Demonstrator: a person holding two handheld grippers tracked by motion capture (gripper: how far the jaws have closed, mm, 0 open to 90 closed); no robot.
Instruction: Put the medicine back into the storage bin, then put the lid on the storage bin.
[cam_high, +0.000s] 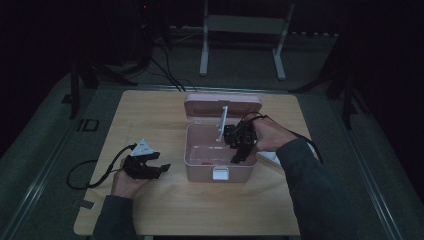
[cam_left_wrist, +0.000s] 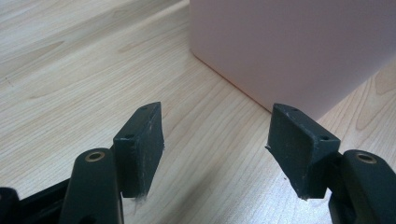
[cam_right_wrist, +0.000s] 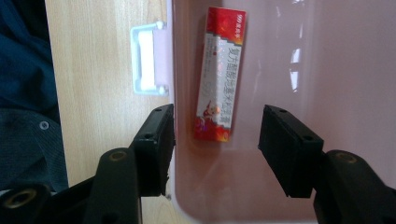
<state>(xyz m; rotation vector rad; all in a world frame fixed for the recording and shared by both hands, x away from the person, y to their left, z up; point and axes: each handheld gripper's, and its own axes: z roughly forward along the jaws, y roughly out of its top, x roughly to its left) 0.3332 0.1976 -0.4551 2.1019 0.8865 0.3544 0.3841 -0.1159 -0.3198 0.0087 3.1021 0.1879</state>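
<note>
- Left gripper (cam_high: 159, 166) is sitting low on the wooden table (cam_high: 150, 120), held from below by the person's left hand (cam_high: 125, 182), left of the pink box (cam_high: 218, 170). Jaws are standing wide apart, holding nothing.
- In the left gripper view the jaws are pointing at the box's outer wall (cam_left_wrist: 289, 46), close but not touching.
- Box is sitting mid-table, lid (cam_high: 222, 106) swung back and standing open, white latch (cam_high: 220, 174) on the near wall.
- Red and white carton (cam_right_wrist: 218, 74) is lying flat on the box floor, along the latch-side wall.
- Right gripper (cam_high: 239, 156) is reaching down into the box, right hand (cam_high: 270, 136) behind it. Jaws are spread open, empty; the carton's near end is lying between them, untouched.
</note>
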